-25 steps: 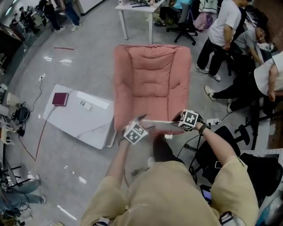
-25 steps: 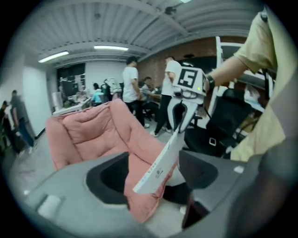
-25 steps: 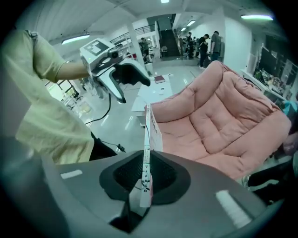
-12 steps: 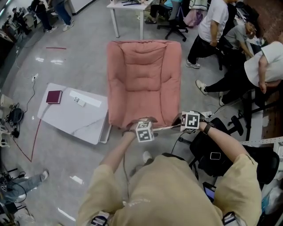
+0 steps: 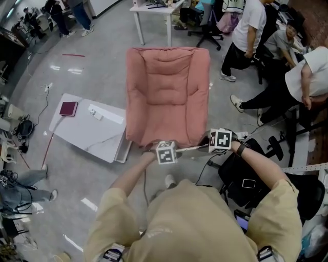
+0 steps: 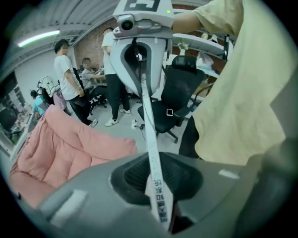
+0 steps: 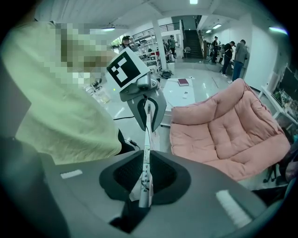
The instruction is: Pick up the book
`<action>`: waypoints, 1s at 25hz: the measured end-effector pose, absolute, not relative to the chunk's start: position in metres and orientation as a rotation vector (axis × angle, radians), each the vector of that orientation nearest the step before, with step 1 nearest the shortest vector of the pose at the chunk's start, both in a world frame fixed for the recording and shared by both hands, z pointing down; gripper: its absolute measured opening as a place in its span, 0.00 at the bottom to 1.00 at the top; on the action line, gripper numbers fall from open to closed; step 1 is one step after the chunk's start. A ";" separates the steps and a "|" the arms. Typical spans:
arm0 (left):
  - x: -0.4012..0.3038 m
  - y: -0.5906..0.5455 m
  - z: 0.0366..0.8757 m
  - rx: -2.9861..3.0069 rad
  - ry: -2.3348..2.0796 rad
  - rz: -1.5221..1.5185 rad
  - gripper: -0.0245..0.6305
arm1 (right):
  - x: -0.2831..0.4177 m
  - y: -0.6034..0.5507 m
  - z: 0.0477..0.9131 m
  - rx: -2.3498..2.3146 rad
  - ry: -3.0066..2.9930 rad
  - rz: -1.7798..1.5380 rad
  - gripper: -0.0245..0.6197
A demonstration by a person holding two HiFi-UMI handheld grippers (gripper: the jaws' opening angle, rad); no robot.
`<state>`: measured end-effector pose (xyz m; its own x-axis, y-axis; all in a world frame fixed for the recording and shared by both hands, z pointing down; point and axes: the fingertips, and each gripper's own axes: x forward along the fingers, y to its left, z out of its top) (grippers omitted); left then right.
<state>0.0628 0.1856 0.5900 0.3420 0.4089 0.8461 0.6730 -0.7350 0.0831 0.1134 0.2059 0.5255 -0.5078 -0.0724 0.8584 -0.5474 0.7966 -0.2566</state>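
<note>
A thin white book (image 5: 193, 148) is held edge-on between my two grippers, just in front of the pink armchair (image 5: 168, 92). My left gripper (image 5: 173, 152) has its jaws closing on the book's left end. In the left gripper view the book's edge (image 6: 151, 153) runs between the dark pads (image 6: 135, 176) up to the right gripper (image 6: 139, 56). My right gripper (image 5: 212, 145) is shut on the other end. In the right gripper view the book (image 7: 146, 167) sits pinched between the pads (image 7: 163, 176), with the left gripper (image 7: 147, 109) beyond it.
A low white table (image 5: 92, 134) left of the chair carries a dark red book (image 5: 68, 108) and a small remote. Several people sit and stand at the upper right by office chairs (image 5: 241, 179). A white desk (image 5: 154, 10) stands behind the armchair. Cables lie on the floor at the left.
My left gripper has moved right from the seat's front edge to the book's free end, and its jaws have come together on it. The right gripper keeps its hold.
</note>
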 end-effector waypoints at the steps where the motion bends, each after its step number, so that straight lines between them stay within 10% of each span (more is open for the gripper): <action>1: 0.063 0.188 0.585 -2.327 -0.958 -1.367 0.12 | 0.114 0.209 0.522 0.459 -2.048 0.630 0.11; 25: 0.085 0.194 0.345 -2.241 -0.599 -1.399 0.11 | 0.141 0.235 0.319 0.679 -2.255 0.262 0.11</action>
<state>0.0848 0.1942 0.3455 0.3975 0.1326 0.9080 0.5658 -0.8145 -0.1287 0.1407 0.2345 0.3186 -0.5756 -0.3909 0.7183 -0.5450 0.8382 0.0193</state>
